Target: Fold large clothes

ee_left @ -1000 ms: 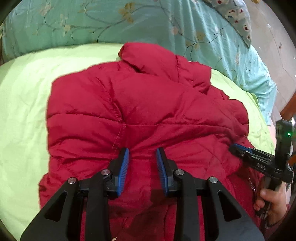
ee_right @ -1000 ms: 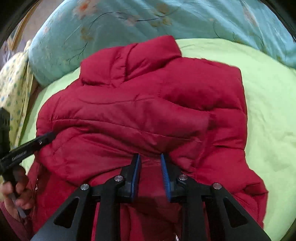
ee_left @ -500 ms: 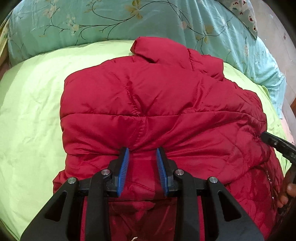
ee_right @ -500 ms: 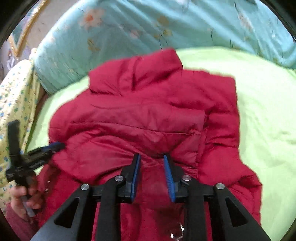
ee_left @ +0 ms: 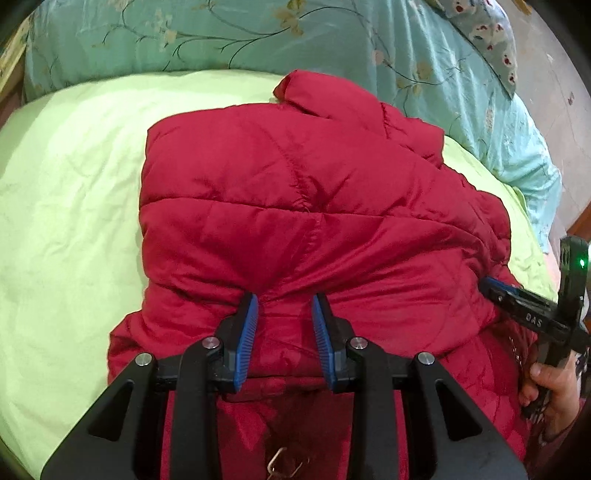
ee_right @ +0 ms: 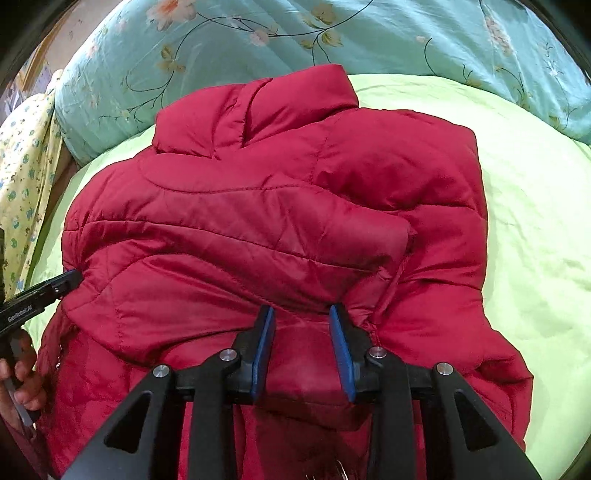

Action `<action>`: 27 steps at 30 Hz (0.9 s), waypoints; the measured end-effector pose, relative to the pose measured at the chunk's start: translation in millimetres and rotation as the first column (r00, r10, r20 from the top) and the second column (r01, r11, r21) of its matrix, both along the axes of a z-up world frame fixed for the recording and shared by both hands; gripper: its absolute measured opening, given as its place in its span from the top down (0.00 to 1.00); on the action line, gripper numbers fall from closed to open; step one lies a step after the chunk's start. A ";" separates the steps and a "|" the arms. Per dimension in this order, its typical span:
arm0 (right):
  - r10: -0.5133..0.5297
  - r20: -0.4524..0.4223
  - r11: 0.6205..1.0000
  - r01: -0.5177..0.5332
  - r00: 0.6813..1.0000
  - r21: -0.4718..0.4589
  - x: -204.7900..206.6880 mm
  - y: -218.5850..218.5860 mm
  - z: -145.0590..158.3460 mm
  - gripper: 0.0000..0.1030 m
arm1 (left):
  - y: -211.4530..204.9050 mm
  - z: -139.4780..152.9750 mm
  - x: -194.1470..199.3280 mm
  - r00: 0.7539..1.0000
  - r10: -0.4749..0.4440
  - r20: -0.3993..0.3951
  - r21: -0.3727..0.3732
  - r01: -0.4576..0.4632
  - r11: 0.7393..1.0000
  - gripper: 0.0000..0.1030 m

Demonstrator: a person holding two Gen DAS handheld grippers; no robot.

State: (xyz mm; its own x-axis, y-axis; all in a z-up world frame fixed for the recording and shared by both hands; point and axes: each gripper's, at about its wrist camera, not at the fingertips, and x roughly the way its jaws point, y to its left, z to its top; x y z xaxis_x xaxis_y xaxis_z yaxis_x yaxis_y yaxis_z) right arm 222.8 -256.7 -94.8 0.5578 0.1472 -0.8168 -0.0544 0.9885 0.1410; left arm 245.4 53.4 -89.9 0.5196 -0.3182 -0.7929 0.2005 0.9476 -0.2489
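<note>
A red puffer jacket (ee_left: 295, 221) lies on the green sheet (ee_left: 74, 184), collar (ee_left: 314, 92) at the far end. Its lower part is folded up over the body. My left gripper (ee_left: 286, 306) is shut on a bunched fold at the near edge, and the fabric puckers at its tips. In the right wrist view the jacket (ee_right: 258, 229) fills the middle. My right gripper (ee_right: 301, 317) has jaws that are opening, with smooth red fabric lying between the blue pads (ee_right: 341, 343). Each gripper's finger shows at the edge of the other view (ee_left: 517, 299) (ee_right: 62, 282).
A teal floral quilt (ee_left: 258, 33) (ee_right: 332, 29) is bunched along the far side of the bed. A yellow patterned cloth (ee_right: 22, 177) hangs at the left. A hand (ee_left: 550, 384) grips the right tool's handle. Bare green sheet (ee_right: 535, 221) lies on both sides of the jacket.
The right gripper's jaws have widened around the fabric. In the left wrist view the jacket has slid to the right. The left gripper's gap is unchanged.
</note>
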 end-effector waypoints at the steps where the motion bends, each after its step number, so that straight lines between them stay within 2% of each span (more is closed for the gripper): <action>1: 0.000 -0.001 1.000 0.000 1.000 0.003 -0.5 -0.8 0.6 0.69 | -1.2 -0.6 1.5 1.000 0.004 -0.001 0.003 -0.004 1.000 0.73; 7: -0.002 -0.007 1.000 0.002 1.000 0.014 1.4 -3.0 2.6 0.68 | -5.4 0.0 0.8 1.000 0.004 0.007 0.030 -0.004 1.000 0.72; 11: -0.022 -0.004 0.997 0.022 1.000 0.072 -12.0 -9.7 18.7 0.68 | -4.1 0.8 1.4 1.000 0.001 0.001 0.031 -0.001 1.000 0.72; 16: -0.021 0.006 0.985 0.019 1.000 0.172 -56.7 -19.0 45.1 0.47 | -6.7 6.2 -3.1 1.000 0.013 0.008 0.043 -0.013 0.999 0.72; 21: -0.013 0.010 0.975 0.011 1.000 0.223 -108.5 -33.3 54.5 0.46 | 6.0 20.9 -34.6 0.999 0.027 0.029 0.000 -0.027 1.000 0.65; 27: -0.020 -0.033 0.969 0.027 0.999 0.244 -146.9 -57.9 47.0 0.45 | 24.5 26.3 -86.1 1.000 0.024 0.004 -0.032 -0.024 0.999 0.65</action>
State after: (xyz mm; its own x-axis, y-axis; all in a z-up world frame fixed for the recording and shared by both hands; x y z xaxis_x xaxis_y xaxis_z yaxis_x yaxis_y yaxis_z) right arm 75.9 -314.6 -47.9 0.5391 0.3314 -0.7743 -0.0235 0.9249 0.3795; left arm 159.3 77.9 -63.5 0.5311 -0.3303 -0.7803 0.1786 0.9438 -0.2779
